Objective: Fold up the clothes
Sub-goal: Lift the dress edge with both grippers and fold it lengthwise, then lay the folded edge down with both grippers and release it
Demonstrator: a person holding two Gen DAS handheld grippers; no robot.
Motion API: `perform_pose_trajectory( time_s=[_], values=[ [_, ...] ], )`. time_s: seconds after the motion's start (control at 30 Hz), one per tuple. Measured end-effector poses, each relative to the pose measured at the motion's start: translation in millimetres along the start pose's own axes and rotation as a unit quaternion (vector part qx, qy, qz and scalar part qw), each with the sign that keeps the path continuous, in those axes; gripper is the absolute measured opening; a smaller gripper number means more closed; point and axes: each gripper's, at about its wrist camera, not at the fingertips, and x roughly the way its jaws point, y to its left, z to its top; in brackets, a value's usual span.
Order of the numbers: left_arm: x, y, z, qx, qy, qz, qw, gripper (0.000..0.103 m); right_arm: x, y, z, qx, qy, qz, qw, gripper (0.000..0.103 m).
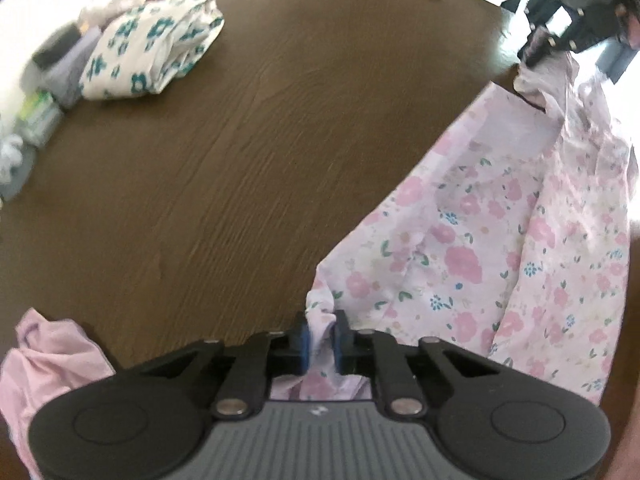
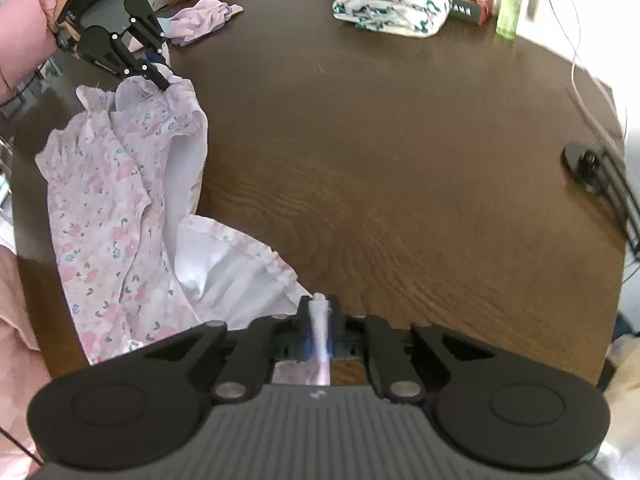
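Pink floral garment [image 1: 500, 240] hangs stretched between both grippers over the dark wood table [image 1: 260, 140], lower part draped on the tabletop near the person's edge.

Left to right in the left wrist view: crumpled plain pink cloth [image 1: 48, 368] at the near-left edge; a folded white garment with teal flowers [image 1: 148, 56] far left, next to blurry clutter; left gripper [image 1: 320, 332] with fingers clamped together on a bunched corner of the floral fabric, blue pads [image 1: 305, 340] pressing it from both sides; the fabric runs up and right to the right gripper [image 1: 536, 56], which pinches the opposite corner at the top right.

Right wrist view: left gripper [image 2: 164, 82] at upper left, gripping a ruffled edge, a pink sleeve [image 2: 24, 28] behind it; the garment's white inner side faces up; right gripper [image 2: 320, 320] closed tight on a thin fold of fabric; a black mount [image 2: 588, 168] sits on the table's right edge.
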Motion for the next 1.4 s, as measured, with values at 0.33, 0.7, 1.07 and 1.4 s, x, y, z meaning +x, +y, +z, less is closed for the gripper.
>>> perform_pose_trajectory(
  time_s=[0.33,0.7,1.07,1.4],
  values=[
    [-51,-59,-26,0.022,-0.071,0.110,0.9911,0.004,-33,68,2,-0.124,-0.058,-0.119,0.983,0.004],
    [-93,-186,-90,0.073,-0.133,0.223,0.9629,0.004,-39,182,-85,-0.348,-0.128,-0.293,0.881,0.004],
    [-51,-255,-137,0.084,-0.113,0.290,0.9466,0.004,-5,225,-163,-0.506,-0.137,-0.360,0.772,0.004],
    [-33,-260,-143,0.074,-0.088,0.269,0.9562,0.005,-22,228,-159,-0.427,-0.142,-0.303,0.840,0.033]
  ],
)
